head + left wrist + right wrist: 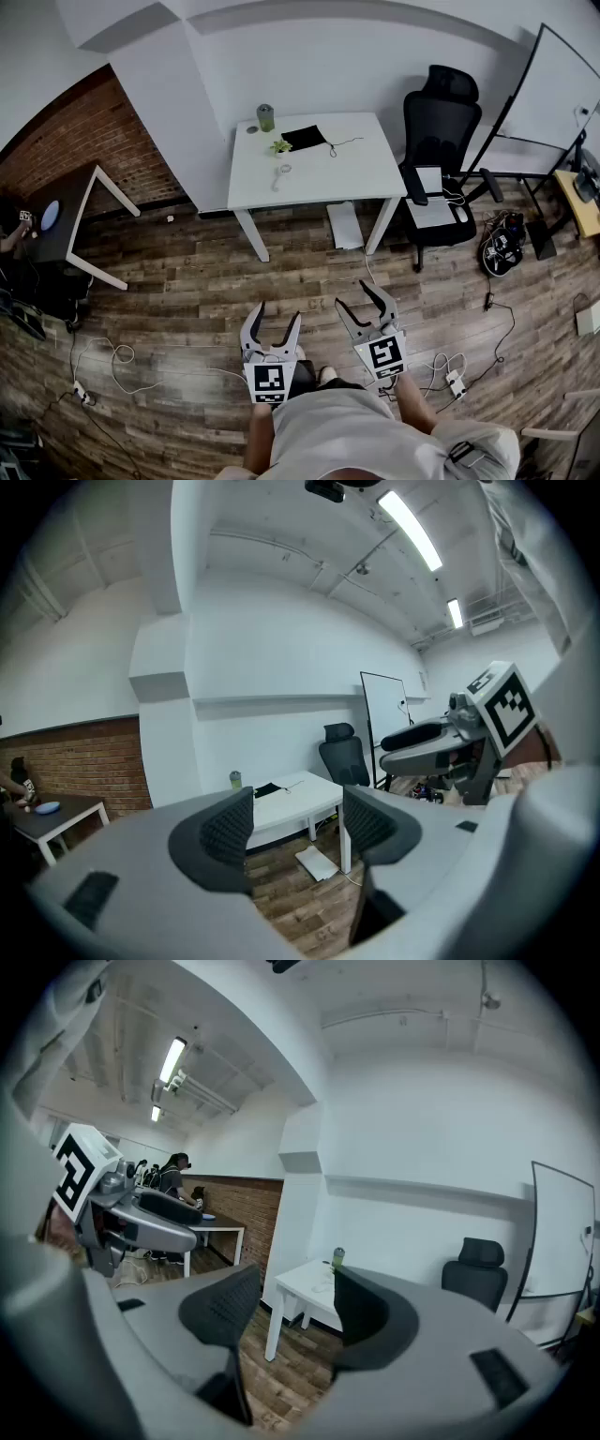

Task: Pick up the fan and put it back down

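Fan [281, 175] lies well ahead on tabletop [361, 173], lengthwise toward nearer left hand-held gripper [277, 312]; it and right hand-held gripper [351, 292] stand part-open, empty.

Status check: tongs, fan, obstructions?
Left tongs open, empty; right tongs open, empty. Fan, likely the small white item, on white table, untouched, far ahead. Nothing in the path.

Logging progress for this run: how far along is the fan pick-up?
Nothing looks done yet. Both the left gripper and right gripper are open and empty, well short of the white table. The likely fan lies there untouched. Approach, lift and set-down remain.
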A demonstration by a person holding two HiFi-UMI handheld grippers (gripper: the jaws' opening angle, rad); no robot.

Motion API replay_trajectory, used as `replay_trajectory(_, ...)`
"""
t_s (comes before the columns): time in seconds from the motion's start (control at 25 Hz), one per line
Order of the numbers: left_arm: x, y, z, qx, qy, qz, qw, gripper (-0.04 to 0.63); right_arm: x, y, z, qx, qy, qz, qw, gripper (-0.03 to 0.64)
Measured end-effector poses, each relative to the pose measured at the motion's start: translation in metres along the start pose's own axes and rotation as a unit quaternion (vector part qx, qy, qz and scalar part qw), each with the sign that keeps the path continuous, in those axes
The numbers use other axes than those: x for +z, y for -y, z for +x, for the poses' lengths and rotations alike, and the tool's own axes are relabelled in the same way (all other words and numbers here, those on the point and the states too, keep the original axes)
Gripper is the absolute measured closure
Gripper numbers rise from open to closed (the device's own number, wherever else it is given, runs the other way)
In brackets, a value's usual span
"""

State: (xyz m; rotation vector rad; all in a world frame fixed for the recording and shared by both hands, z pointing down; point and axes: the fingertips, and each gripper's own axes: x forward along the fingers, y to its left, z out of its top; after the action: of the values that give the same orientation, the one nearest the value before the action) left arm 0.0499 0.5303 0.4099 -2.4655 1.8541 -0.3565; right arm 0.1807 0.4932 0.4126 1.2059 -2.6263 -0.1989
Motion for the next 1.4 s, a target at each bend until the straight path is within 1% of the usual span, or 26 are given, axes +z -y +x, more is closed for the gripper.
replay_trajectory(0.12, -0.001, -0.008, 0.005, 0.000, -0.001, -0.001, 1.0000, 0.304, 0.009, -0.003, 0.008, 0.002, 0.002, -0.004, 1.000, 0.362)
replay_trajectory(0.36, -0.003, -0.024, 0.032, -0.002, 0.006, -0.002, 1.0000, 0.307, 0.003, 0.005, 0.034, -0.004, 0.001, 0.004, 1.000, 0.356)
replay_trajectory(0.8, -0.011, -0.084, 0.095, -0.002, 0.005, -0.009, 0.9999, 0.313, 0.000, 0.021, 0.111, -0.003, -0.019, 0.000, 1.000, 0.359)
replay_trajectory(1.16, -0.013, -0.132, 0.139, -0.018, 0.007, -0.009, 0.9998, 0.318, 0.005, 0.033, 0.168, -0.021, -0.028, 0.004, 0.999, 0.364)
replay_trajectory(1.4, -0.016, -0.149, 0.157, -0.032, 0.013, -0.010, 0.9994, 0.319, 0.005, 0.034, 0.191, -0.035, -0.030, 0.005, 0.999, 0.364)
